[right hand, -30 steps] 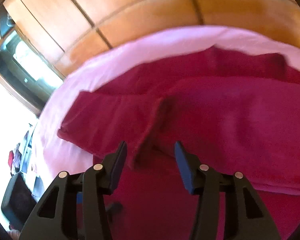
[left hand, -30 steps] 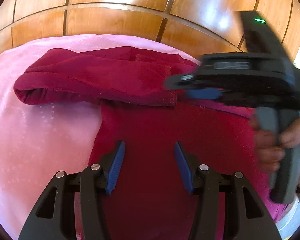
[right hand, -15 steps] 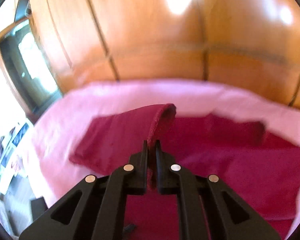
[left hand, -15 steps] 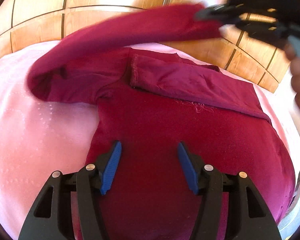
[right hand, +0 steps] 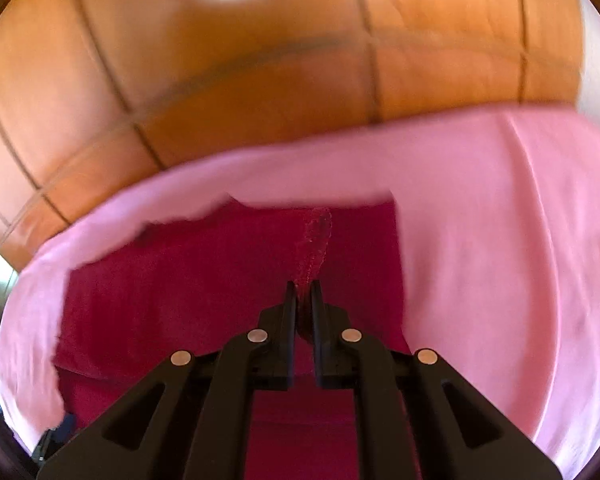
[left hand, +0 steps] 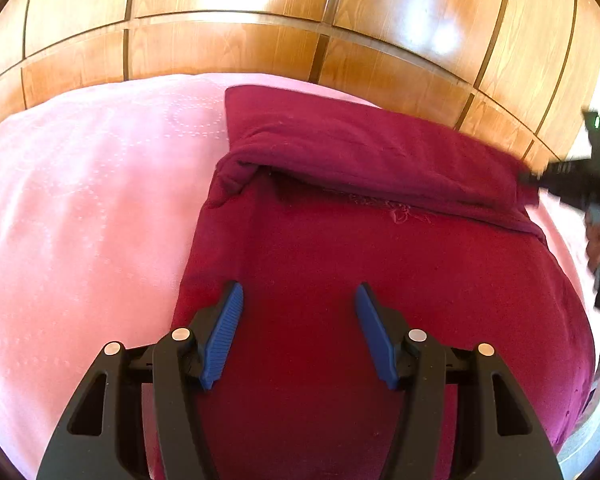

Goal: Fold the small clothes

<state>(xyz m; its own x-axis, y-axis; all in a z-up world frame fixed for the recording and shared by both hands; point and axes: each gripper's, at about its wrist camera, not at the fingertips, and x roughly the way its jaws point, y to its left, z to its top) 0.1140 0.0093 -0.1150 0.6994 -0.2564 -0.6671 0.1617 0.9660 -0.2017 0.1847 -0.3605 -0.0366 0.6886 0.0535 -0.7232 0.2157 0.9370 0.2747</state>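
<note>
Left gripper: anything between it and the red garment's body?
Nothing visible. The left gripper hangs open directly over the body of the red garment on the pink sheet. The sleeve is folded across the top, its end pinched in the shut right gripper.

The left wrist view looks forward and down from close above the dark red garment [left hand: 380,280], along its own spread fingers, toward the wooden panelling [left hand: 260,20] behind the pink cover [left hand: 80,200]. The right wrist view, blurred, sits low over the same garment [right hand: 180,288] and seems to face the panelling [right hand: 260,60] too. Both share the garment, cover [right hand: 500,220] and panelling; the right gripper [left hand: 540,178] shows at the left view's right edge.
</note>
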